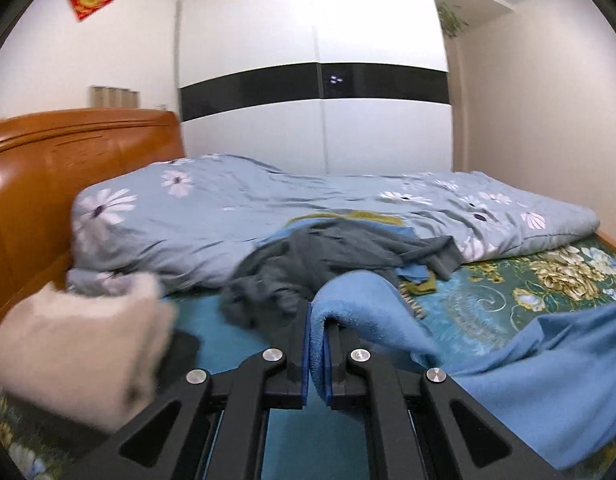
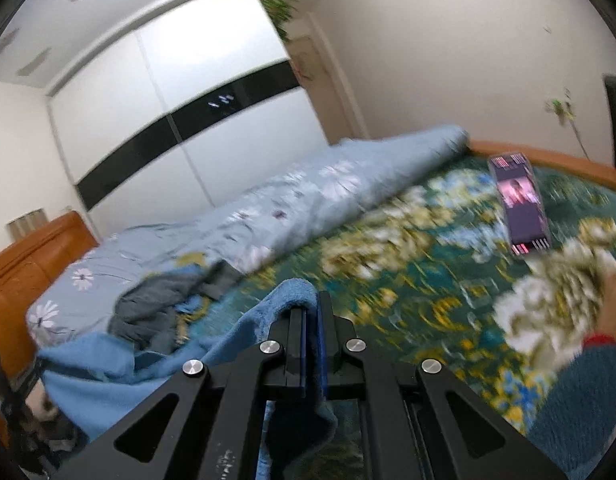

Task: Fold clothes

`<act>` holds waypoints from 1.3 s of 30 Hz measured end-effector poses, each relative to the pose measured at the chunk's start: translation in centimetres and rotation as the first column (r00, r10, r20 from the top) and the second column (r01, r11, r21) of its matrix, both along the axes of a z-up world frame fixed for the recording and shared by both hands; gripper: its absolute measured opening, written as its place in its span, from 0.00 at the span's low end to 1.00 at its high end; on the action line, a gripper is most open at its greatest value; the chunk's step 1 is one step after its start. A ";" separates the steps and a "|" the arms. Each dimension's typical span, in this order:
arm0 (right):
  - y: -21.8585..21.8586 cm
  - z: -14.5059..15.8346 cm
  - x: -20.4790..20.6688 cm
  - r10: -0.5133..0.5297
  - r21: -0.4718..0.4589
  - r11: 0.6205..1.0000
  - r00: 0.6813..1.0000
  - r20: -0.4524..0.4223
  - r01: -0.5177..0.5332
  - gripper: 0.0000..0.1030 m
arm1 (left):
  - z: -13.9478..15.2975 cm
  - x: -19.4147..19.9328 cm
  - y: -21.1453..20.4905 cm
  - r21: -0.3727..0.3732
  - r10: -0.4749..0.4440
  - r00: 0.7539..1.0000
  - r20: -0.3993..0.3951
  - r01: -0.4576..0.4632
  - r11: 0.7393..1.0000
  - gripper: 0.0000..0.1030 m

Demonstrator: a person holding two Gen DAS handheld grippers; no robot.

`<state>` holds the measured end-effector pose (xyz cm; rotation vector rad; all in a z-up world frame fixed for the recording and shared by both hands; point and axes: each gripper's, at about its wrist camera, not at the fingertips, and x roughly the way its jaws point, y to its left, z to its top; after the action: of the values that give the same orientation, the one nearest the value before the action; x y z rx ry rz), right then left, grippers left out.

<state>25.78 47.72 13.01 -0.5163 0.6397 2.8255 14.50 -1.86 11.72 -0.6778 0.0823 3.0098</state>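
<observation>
A blue fleece garment [image 1: 527,376] hangs between my two grippers above the bed. My left gripper [image 1: 316,320] is shut on one edge of it, and the cloth drapes over the right finger and away to the right. My right gripper [image 2: 311,308] is shut on another edge of the same blue garment [image 2: 156,360], which trails to the left and hangs down between the fingers. A crumpled dark grey garment [image 1: 308,264] lies on the bed ahead with more blue cloth under it; it also shows in the right wrist view [image 2: 156,304].
The bed has a green floral sheet [image 1: 547,276] and a rolled light blue flowered quilt [image 1: 268,208] along its far side. An orange wooden headboard [image 1: 48,184] stands left. A folded beige item [image 1: 76,356] sits near left. A phone [image 2: 519,204] lies on the sheet. White wardrobe [image 1: 315,80] behind.
</observation>
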 end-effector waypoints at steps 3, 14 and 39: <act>-0.7 1.6 0.3 0.025 0.011 1.000 0.998 -0.066 -0.024 0.05 | -2.4 2.8 -2.4 0.031 0.017 0.996 0.087 -0.020 0.999 0.05; 2.0 -1.7 -0.5 -0.153 0.029 0.988 0.985 0.076 0.151 0.05 | -12.7 6.1 -2.4 0.137 -0.076 0.909 0.409 0.021 0.990 0.10; 4.8 -5.6 -3.7 -0.274 0.109 0.961 0.923 0.272 0.253 0.05 | -4.9 -0.9 6.0 0.081 -0.465 0.853 0.238 0.459 0.885 0.75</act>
<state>22.13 52.52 7.46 -0.7458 0.5054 2.4486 13.63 4.14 6.79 -0.8846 0.1738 2.4413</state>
